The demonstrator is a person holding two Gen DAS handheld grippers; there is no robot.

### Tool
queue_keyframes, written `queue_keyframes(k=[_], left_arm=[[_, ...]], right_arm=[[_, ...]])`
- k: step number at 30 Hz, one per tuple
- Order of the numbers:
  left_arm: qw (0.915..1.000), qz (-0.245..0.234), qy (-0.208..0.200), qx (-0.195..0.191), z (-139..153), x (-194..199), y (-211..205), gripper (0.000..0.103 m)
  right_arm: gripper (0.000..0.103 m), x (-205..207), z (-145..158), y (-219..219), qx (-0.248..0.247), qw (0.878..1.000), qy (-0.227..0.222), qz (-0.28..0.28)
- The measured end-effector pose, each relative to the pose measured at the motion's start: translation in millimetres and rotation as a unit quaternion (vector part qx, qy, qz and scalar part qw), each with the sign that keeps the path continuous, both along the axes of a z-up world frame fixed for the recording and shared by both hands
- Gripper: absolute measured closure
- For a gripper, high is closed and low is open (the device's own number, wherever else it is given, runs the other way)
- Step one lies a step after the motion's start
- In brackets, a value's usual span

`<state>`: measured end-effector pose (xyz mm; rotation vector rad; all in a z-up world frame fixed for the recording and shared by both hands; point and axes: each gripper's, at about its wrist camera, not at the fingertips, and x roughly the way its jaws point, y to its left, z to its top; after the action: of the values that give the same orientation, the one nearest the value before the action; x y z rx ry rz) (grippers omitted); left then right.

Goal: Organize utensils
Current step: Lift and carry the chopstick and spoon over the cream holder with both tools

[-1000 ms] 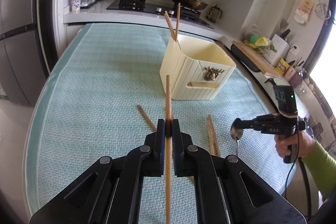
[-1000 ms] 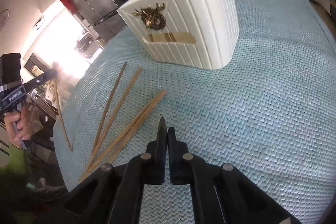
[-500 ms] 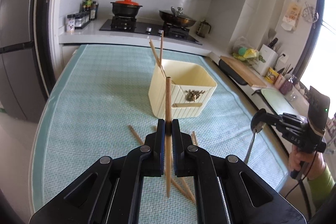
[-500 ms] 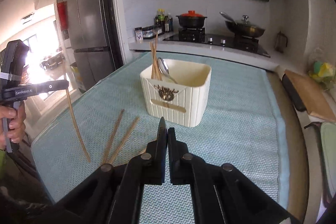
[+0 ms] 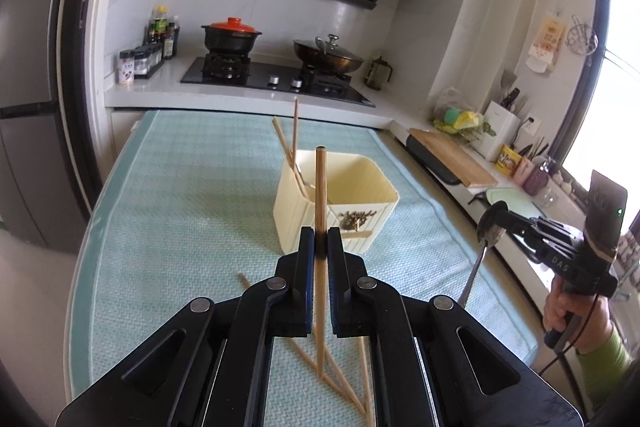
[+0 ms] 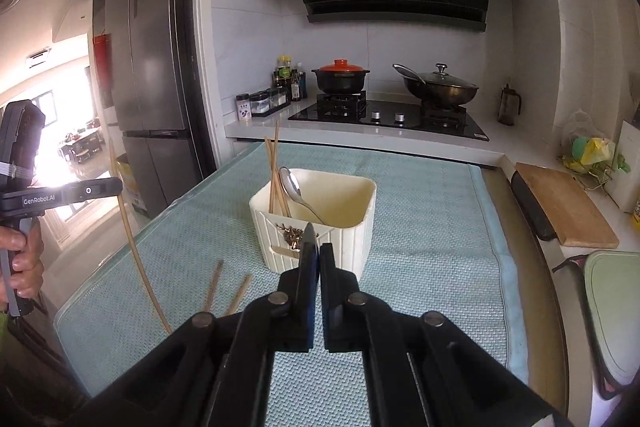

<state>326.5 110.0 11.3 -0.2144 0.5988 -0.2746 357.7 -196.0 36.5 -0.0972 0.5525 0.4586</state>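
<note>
My left gripper (image 5: 320, 241) is shut on a wooden chopstick (image 5: 320, 187) and holds it upright above the table; it also shows in the right wrist view (image 6: 132, 243). My right gripper (image 6: 318, 247) is shut on a metal spoon (image 5: 482, 247), which hangs handle down in the left wrist view. A cream utensil holder (image 5: 340, 203) stands mid-table, with chopsticks (image 6: 274, 171) and a spoon (image 6: 296, 191) in it. Loose chopsticks (image 5: 344, 383) lie on the teal mat in front of me, and two (image 6: 228, 287) show in the right wrist view.
The teal mat (image 5: 192, 195) covers the table. Behind it is a counter with a stove, a red-lidded pot (image 5: 232, 37) and a wok (image 5: 328, 57). A cutting board (image 6: 564, 207) lies at right, a fridge (image 6: 152, 67) at left.
Both grippers have risen well above the table, carrying the chopstick and the spoon. The holder now appears farther below, and more of the kitchen is in view.
</note>
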Motion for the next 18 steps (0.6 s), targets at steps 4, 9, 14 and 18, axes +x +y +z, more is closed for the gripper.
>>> queue_keyframes(k=[4,9,14,18], left_arm=[[1.0000,-0.005,-0.001,-0.007,7.9,8.2,-0.4,0.099],[0.9998,-0.015,-0.006,-0.015,21.1,19.7,-4.6,0.099],[0.9995,-0.022,-0.012,-0.019,39.9,39.2,-9.2,0.099],[0.9992,-0.023,-0.019,-0.026,55.9,60.5,-13.9,0.099]], right_arm=[[0.101,6.6,4.3,-1.1,0.005,1.000,-0.001,-0.006],[0.101,17.1,13.4,0.9,0.011,1.000,-0.005,-0.007],[0.101,33.6,27.4,6.1,0.008,1.000,-0.020,-0.012],[0.101,53.2,40.4,12.0,0.005,0.999,-0.034,-0.019]])
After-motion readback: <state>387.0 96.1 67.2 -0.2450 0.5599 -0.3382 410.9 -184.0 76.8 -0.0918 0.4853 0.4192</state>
